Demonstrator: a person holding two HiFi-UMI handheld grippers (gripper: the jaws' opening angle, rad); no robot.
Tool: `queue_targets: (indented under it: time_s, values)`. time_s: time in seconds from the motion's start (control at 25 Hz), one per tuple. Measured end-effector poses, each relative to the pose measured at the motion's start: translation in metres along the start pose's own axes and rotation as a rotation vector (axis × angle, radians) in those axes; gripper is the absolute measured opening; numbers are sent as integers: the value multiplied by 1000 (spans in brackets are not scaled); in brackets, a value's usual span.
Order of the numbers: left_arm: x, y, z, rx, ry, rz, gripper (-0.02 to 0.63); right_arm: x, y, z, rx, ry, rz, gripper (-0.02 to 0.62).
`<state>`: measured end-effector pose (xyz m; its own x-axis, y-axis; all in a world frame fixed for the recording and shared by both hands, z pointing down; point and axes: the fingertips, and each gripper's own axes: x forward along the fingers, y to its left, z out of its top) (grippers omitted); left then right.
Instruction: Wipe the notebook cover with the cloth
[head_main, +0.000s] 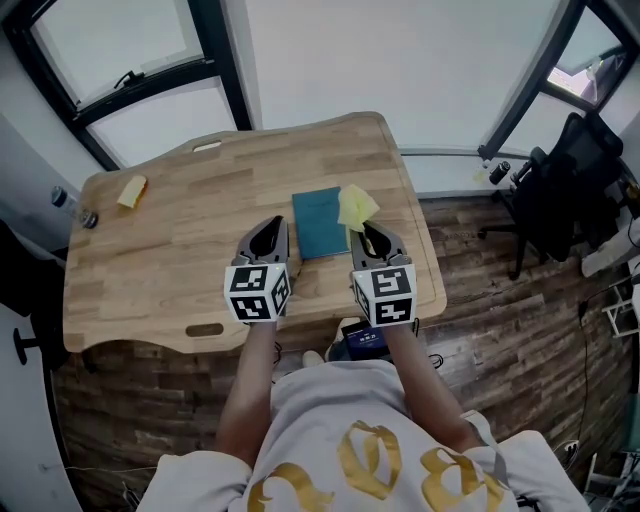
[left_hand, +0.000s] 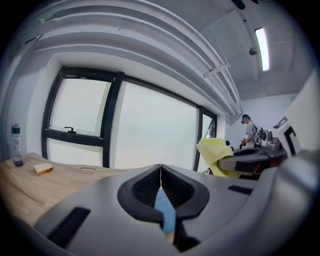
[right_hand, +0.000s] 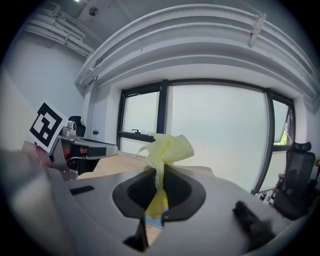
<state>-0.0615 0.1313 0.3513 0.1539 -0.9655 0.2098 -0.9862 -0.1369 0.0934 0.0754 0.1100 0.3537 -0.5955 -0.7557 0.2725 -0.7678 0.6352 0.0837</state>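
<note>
Step in hand: bringing the cloth to the cover; the right gripper is clamped on the yellow cloth; the left gripper is closed, apparently empty (raised beside the notebook, flat on the table); next, likely lower the cloth and sweep across.

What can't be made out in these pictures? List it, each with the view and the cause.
- Notebook right edge: head view, covered by the cloth and right gripper.
- Most of the notebook: left gripper view, only a blue sliver shows past the fingers of the left gripper.
- Dirt on the cover: head view, too small.
- Bottle label: left gripper view, too small.
</note>
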Motion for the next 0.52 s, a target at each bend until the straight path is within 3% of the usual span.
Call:
queue_targets:
  time_s: [0.52]
  values:
    - [7, 1, 6, -34, -15, -16, 15, 8, -6, 9, -5, -9, 2, 37]
